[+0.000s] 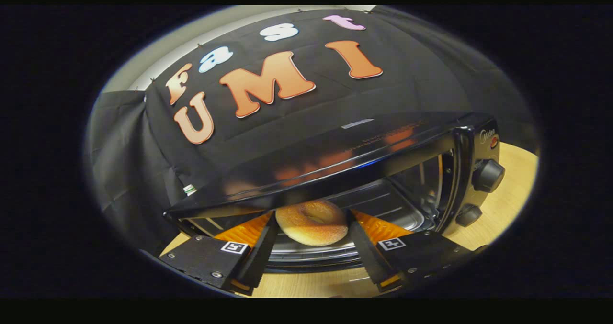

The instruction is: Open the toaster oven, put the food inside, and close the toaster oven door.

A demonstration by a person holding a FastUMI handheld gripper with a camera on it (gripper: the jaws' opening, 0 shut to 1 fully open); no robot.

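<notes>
Golden-brown bagel is sitting right between the two fingers of the gripper, held at the tips. Both fingers look like they're pressed against its sides, one on each flank, so the jaws are pinching it rather than spread wide or closed on themselves. The bagel is roughly flat, its hole facing up and a bit toward the camera.

It's right at the mouth of the toaster oven, just under the front lip of the shiny black top. Below it is the oven door, folded down and open, lying out toward the gripper with the glass reflecting a bit. So the bagel is over the door and at the opening. I can't tell whether it's touching the door or just hanging above it.

Further back inside you can see the metal tray on the oven's floor, beyond the fingertips. The two knobs sit on the oven's right-hand panel, one above the other.

The oven stands on a light wooden bench, which shows to the right of the oven and in a strip under the door between the fingers. Something small and white with a green band peeks out behind the oven's left back corner, can't tell what it is.
</notes>
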